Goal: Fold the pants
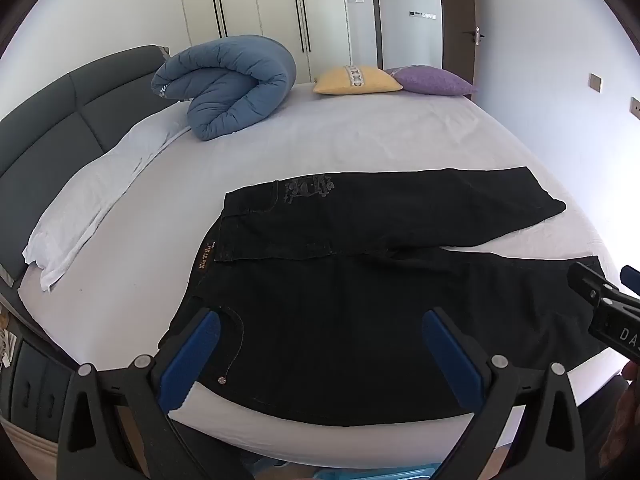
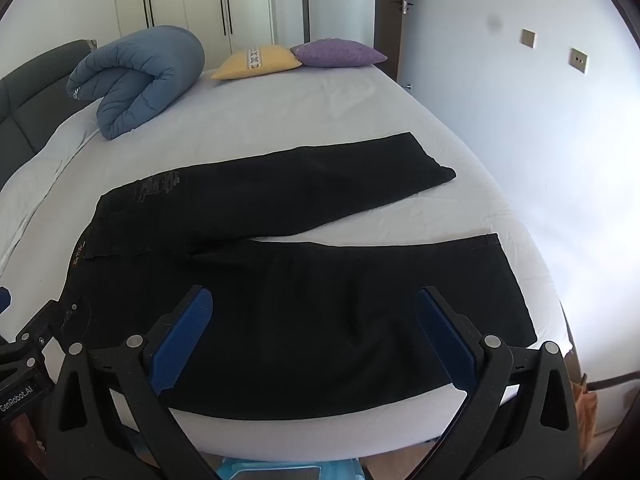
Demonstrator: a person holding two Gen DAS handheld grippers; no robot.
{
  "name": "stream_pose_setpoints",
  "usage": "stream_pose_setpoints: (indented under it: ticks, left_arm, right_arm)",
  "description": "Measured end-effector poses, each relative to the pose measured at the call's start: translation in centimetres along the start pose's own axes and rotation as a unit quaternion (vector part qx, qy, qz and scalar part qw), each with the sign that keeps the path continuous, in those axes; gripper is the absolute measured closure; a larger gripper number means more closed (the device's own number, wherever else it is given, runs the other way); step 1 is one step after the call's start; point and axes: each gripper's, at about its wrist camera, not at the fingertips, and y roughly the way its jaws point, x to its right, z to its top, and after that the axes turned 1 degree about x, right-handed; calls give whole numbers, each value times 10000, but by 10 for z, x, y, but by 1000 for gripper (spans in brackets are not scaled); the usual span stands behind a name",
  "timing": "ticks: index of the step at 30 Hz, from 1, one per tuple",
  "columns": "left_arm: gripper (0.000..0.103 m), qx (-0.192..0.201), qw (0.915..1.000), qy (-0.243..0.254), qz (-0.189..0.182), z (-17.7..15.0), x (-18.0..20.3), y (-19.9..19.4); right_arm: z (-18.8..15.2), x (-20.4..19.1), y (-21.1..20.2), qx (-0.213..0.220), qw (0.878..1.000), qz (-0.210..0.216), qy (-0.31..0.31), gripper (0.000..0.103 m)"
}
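White sheet covers the bed [image 1: 360, 136] under black pants [image 2: 280, 280]; both grippers' jaws gape.

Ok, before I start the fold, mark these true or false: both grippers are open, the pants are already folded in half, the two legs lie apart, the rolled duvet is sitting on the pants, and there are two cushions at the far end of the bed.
1. Both grippers are open. True: the left gripper and right gripper each hold their fingers wide apart, gripping nothing.
2. The pants are already folded in half. False: the black pants lie spread flat on the bed.
3. The two legs lie apart. True: sheet shows between them towards the cuffs.
4. The rolled duvet sits on the pants. False: the blue duvet lies beyond them, near the headboard.
5. Two cushions lie at the far end. True: a yellow cushion and a purple cushion.
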Motion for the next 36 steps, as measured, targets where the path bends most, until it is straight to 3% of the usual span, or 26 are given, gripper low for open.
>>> stream_pose_setpoints:
  ticks: [11, 13, 36]
  left_arm:
    - [0, -93, 10000, -12, 5, -8, 4, 5]
    - [0, -97, 9999, -31, -16, -9, -2, 7]
    - [0, -250, 9997, -61, -11, -16, -8, 16]
  right_arm:
    - [-12, 6, -1, 3, 10000, 23, -69, 0]
    - [-8, -8, 8, -38, 10000, 7, -91, 0]
    - [-13, -20, 18, -147, 9997, 10, -206, 0]
